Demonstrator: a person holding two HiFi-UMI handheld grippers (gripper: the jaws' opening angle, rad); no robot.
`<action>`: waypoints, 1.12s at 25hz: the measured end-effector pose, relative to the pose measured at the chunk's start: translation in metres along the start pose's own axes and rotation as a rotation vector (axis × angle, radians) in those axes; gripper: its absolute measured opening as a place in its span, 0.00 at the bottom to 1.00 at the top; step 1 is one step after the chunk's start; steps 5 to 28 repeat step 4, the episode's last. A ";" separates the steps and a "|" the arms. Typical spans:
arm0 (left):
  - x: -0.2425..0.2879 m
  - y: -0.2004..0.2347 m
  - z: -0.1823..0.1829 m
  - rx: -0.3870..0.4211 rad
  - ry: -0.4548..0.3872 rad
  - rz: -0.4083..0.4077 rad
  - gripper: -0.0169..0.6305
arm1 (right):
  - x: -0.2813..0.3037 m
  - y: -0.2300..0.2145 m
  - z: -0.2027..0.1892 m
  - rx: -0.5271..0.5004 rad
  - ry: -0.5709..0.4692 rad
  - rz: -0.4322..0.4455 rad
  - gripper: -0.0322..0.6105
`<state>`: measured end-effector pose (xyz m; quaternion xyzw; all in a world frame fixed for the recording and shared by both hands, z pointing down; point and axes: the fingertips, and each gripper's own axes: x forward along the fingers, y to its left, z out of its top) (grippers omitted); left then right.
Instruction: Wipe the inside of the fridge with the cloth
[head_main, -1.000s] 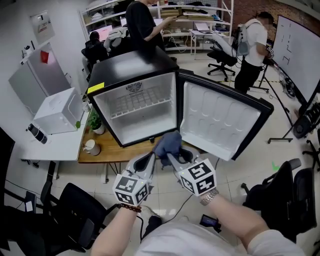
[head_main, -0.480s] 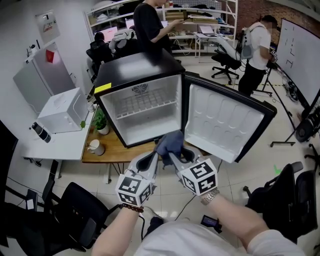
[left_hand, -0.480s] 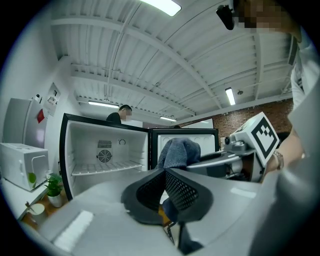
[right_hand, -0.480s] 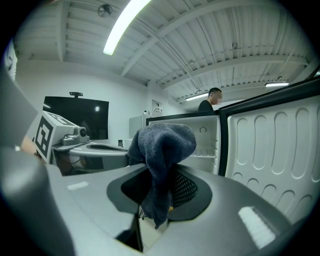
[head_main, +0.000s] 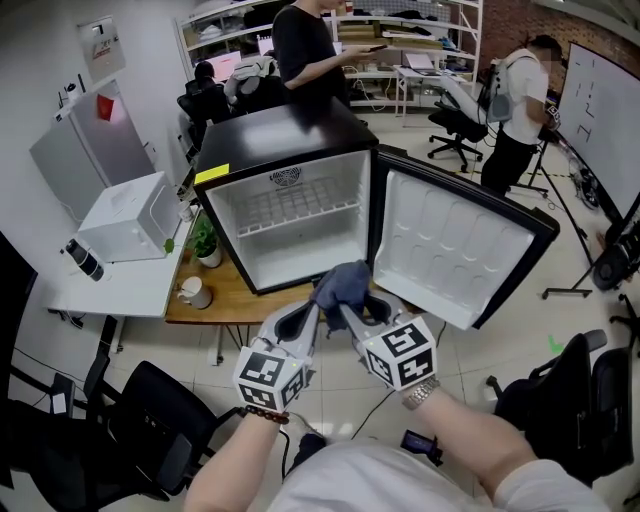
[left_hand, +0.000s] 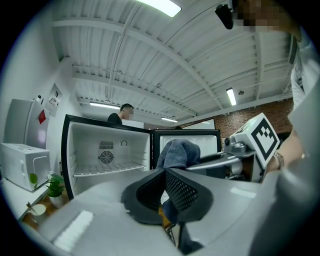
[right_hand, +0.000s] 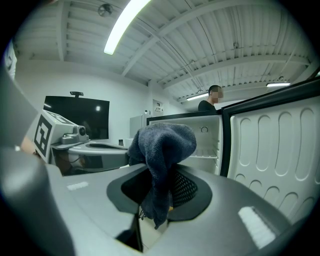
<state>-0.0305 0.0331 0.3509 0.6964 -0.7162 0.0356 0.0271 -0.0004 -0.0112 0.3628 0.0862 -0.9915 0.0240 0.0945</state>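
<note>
A black mini fridge (head_main: 285, 215) stands open on a wooden table (head_main: 232, 303), with a white inside, a wire shelf (head_main: 288, 212) and its door (head_main: 455, 250) swung out to the right. A grey-blue cloth (head_main: 340, 282) is bunched in front of the fridge's opening, and my right gripper (head_main: 341, 309) is shut on it. From the right gripper view the cloth (right_hand: 162, 145) drapes over and between the jaws of my right gripper (right_hand: 159, 186). Just left of it, my left gripper (head_main: 311, 314) is shut and holds nothing. The left gripper view shows the left gripper (left_hand: 164, 172) and, behind it, the cloth (left_hand: 178, 152).
A white mug (head_main: 187, 293) and a small potted plant (head_main: 205, 243) sit on the table left of the fridge. A white box (head_main: 125, 220) and a black bottle (head_main: 82, 262) rest on a white desk. Black office chairs (head_main: 150, 425) stand near me; people stand at the back.
The head view has shifted a little, so the fridge sits slightly further right. Both grippers and the cloth keep their places.
</note>
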 end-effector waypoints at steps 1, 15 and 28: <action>0.000 0.001 -0.001 -0.001 0.000 0.001 0.03 | 0.000 0.000 0.000 0.000 0.000 0.001 0.20; -0.001 0.002 -0.002 -0.004 0.001 0.004 0.03 | 0.002 0.001 -0.001 0.000 0.001 0.002 0.20; -0.001 0.002 -0.002 -0.004 0.001 0.004 0.03 | 0.002 0.001 -0.001 0.000 0.001 0.002 0.20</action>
